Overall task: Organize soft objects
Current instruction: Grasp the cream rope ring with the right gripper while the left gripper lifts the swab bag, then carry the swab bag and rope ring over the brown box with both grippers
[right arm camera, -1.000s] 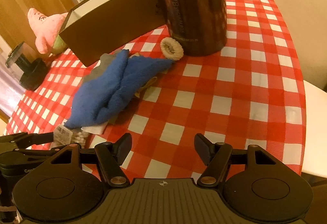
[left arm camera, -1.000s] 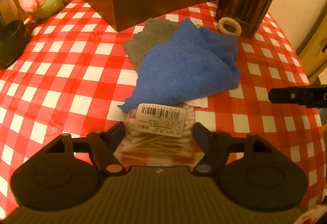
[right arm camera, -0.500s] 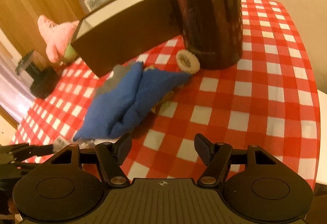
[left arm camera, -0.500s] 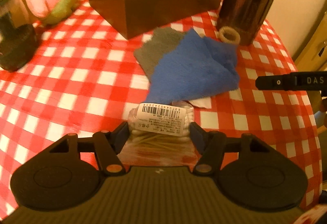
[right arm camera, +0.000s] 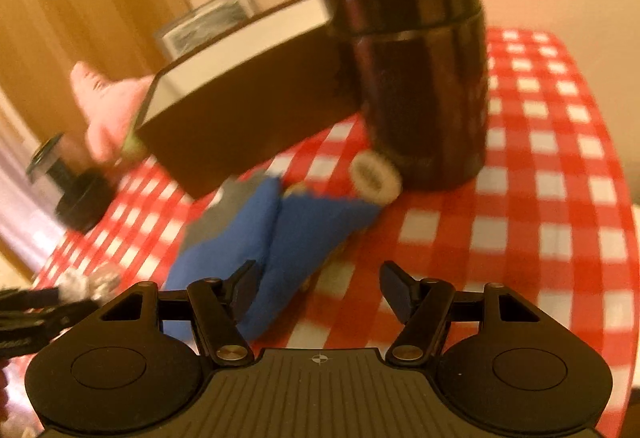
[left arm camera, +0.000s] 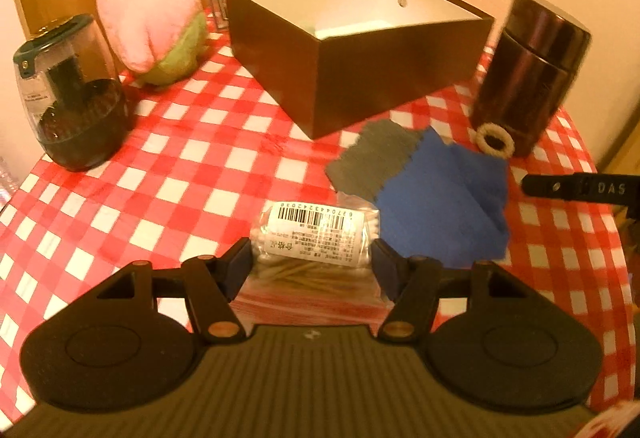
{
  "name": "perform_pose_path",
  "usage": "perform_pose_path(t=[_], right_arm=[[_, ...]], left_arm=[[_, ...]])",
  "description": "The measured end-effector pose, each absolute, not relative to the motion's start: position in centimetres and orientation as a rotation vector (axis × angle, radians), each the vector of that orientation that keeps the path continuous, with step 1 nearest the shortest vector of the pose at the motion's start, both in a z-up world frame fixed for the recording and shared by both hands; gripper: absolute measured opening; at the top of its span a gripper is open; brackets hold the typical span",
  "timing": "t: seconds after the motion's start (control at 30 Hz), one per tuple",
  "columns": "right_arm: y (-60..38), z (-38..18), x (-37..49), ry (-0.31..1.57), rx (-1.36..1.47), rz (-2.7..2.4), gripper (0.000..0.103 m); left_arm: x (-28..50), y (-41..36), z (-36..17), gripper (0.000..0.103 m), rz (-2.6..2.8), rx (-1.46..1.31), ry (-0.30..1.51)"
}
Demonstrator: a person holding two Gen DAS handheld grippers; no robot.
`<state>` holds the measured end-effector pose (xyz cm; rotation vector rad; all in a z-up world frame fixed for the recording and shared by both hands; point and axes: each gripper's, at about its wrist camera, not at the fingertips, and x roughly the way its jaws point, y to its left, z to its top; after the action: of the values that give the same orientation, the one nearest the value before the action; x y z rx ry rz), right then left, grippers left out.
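Above checkered tablecloth (left arm camera: 192,158), left claw (left arm camera: 312,266) clamps cotton-swab bag (left arm camera: 316,238).

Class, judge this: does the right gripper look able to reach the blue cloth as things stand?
Probably yes: the right gripper is open and empty, and the blue cloth lies uncovered just ahead of it.

Showing red and white squares all over the tablecloth (left arm camera: 192,158). Lying on it, a blue cloth (left arm camera: 440,206), a grey cloth (left arm camera: 372,162) and a cream hair ring (left arm camera: 494,140). Standing behind, a dark brown box (left arm camera: 360,78) with white inside, a shiny dark brown jar (left arm camera: 528,70), a pink and green plush toy (left arm camera: 148,26).
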<state>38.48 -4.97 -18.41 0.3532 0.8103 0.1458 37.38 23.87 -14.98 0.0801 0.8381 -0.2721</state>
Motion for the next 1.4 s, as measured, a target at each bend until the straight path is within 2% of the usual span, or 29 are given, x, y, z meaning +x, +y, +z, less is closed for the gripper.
perform_pose_path(t=[0.03, 0.2, 0.37, 0.6, 0.67, 0.9, 1.4], right_arm=[[-5.2, -18.4, 38.9, 0.797, 0.339, 0.135, 0.067], [-6.0, -19.0, 41.6, 0.772, 0.297, 0.089, 0.052], [-6.8, -20.7, 44.0, 0.794, 0.339, 0.036, 0.033], [-7.6, -22.1, 45.5, 0.807, 0.42, -0.016, 0.026], [-7.7, -22.4, 45.7, 0.806, 0.428, -0.023, 0.016], [-7.8, -21.1, 44.6, 0.753, 0.415, 0.003, 0.01], [-3.6, -11.0, 43.2, 0.573, 0.292, 0.19, 0.01]], left_arm=[[37.8, 24.0, -14.9, 0.062, -0.264, 0.077, 0.831], [39.8, 24.5, -14.7, 0.062, -0.231, 0.064, 0.811], [41.3, 24.5, -14.6, 0.062, -0.22, 0.058, 0.802], [42.3, 24.1, -14.9, 0.062, -0.224, 0.06, 0.805], [42.4, 24.0, -14.9, 0.062, -0.226, 0.061, 0.806], [42.5, 24.1, -14.6, 0.062, -0.226, 0.065, 0.796], [43.7, 24.0, -7.9, 0.062, -0.274, 0.088, 0.644]])
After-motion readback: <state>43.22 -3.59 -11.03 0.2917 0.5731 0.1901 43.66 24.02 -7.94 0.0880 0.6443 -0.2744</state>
